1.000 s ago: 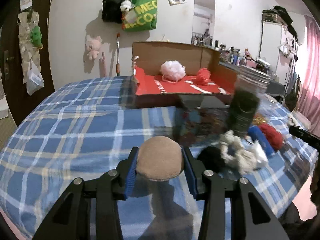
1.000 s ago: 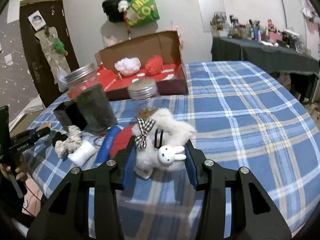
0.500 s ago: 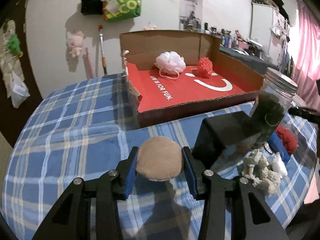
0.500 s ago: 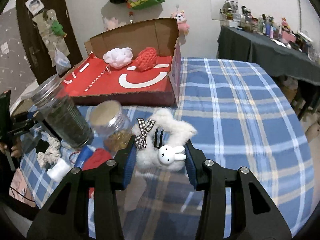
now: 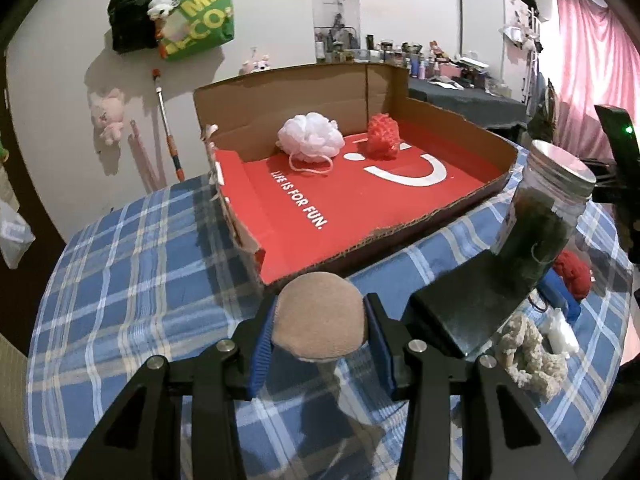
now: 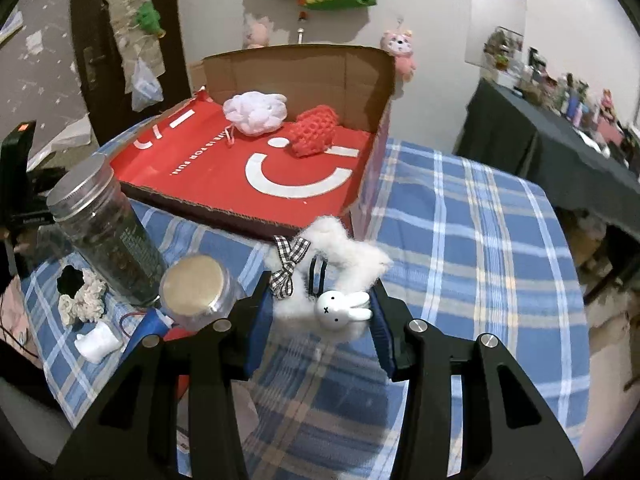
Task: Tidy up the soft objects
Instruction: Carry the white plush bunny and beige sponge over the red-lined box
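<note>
Box [image 5: 400, 200] floor reads "LIFE IS FOR FUN." | left claw [image 5: 320, 334] grasps tan pad [image 5: 320, 326] | right claw [image 6: 320, 312] grasps bunny plush [image 6: 336, 280]

Two matching black hand-held grippers
Left hand-held gripper [image 5: 320, 334] and right hand-held gripper [image 6: 322, 318]: angular black frames with triangular cut-outs, silver screw heads (four on each), ribbed blue pads inside the fingers.

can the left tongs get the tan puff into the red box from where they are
Probably yes. The left tongs, shut on the tan puff, face the red box's low front wall, with nothing between and bare floor inside.
</note>
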